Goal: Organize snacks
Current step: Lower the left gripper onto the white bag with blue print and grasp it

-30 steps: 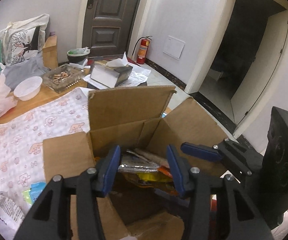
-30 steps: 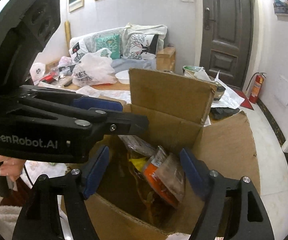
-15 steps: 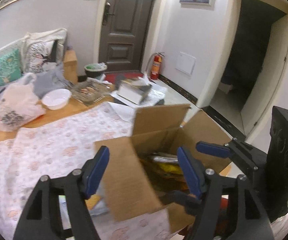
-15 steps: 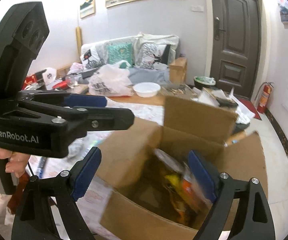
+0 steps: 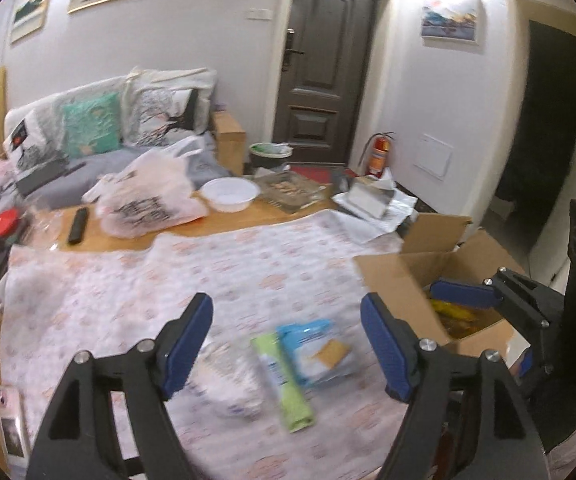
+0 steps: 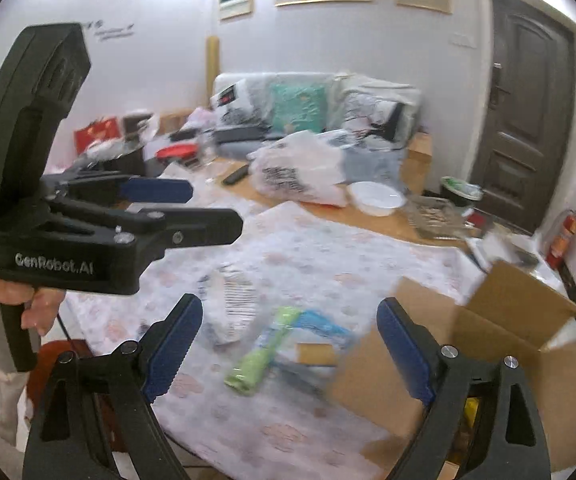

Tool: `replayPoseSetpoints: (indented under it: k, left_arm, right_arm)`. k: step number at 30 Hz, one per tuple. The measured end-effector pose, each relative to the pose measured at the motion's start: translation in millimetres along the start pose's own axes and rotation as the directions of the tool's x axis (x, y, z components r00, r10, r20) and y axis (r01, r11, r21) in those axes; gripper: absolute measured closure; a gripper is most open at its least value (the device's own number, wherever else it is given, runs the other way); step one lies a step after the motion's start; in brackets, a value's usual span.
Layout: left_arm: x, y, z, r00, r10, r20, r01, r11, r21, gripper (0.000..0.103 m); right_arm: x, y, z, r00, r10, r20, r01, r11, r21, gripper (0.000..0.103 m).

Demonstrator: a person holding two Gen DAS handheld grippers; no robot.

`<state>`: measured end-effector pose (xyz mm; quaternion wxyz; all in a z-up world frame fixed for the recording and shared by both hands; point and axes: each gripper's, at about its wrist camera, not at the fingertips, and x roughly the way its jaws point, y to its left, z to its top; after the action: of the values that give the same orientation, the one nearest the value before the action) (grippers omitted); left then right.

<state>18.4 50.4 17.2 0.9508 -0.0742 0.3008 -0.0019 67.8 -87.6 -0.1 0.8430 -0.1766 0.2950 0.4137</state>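
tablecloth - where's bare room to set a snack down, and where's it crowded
Free: the patterned tablecloth between the plastic bag and the loose packets. Crowded: the far wooden edge with the white bowl and glass tray, and beside the cardboard box.

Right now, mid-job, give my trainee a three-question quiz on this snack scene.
1. True or false: the left tool is clamped on a packet.
2. Which packet overlaps the blue packet? A) red B) green C) black
3. Fill in: yellow snacks lie inside the cardboard ____.

Key:
1. False; both it and the right tool are open and empty.
2. B, the green packet.
3. box
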Motion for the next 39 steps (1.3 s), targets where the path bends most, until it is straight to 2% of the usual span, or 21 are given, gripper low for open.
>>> replayPoseSetpoints:
  k: [2,9,16,21,23,25,28,33,35,37,39]
  left_arm:
    - [-1,20,-9,1.000,0.011,-0.007,-0.011,1.000,-0.022,0.029]
    - [18,80,-41,0.999,0.006,-0.053,-0.012,0.994,-0.107,0.029]
    - [69,109,-64,0.989,-0.056,-0.139,0.031,0.984,-0.174,0.030]
    - [109,117,-78,0.970,-0.122,-0.212,0.078,0.976,-0.205,0.030]
    - [120,119,-81,0.968,-0.120,-0.221,0.072,0.974,-0.213,0.030]
    - [129,121,-84,0.962,-0.136,-0.238,0.081,0.970,-0.228,0.034]
    - [140,119,-85,0.955,-0.143,-0.260,0.083,0.970,-0.229,0.038]
    - [153,111,-88,0.944,-0.152,-0.293,0.085,0.969,-0.230,0.042]
    - [154,111,-88,0.944,-0.157,-0.291,0.086,0.967,-0.241,0.045]
    - [154,110,-89,0.944,-0.158,-0.289,0.087,0.966,-0.244,0.046]
    - [154,110,-88,0.945,-0.158,-0.287,0.088,0.966,-0.243,0.048]
  right_arm:
    - [15,14,1,0.998,0.052,-0.020,-0.052,0.999,-0.002,0.016]
    - [80,51,-7,0.981,0.138,-0.136,-0.138,0.990,0.005,0.016]
    - [145,53,-20,0.955,0.195,-0.222,-0.187,0.981,0.058,0.018]
    - [187,49,-31,0.933,0.232,-0.276,-0.211,0.972,0.102,0.024]
    - [197,48,-33,0.937,0.204,-0.283,-0.187,0.978,0.087,0.024]
    - [201,48,-33,0.945,0.164,-0.282,-0.152,0.986,0.065,0.024]
    - [207,44,-34,0.943,0.158,-0.292,-0.145,0.987,0.065,0.024]
    - [214,58,-39,0.939,0.088,-0.333,-0.106,0.994,-0.037,0.023]
    - [215,64,-41,0.941,0.064,-0.333,-0.095,0.993,-0.075,0.026]
    - [215,61,-40,0.941,0.062,-0.332,-0.085,0.995,-0.055,0.039]
    - [215,54,-39,0.936,0.091,-0.339,-0.102,0.995,-0.015,0.044]
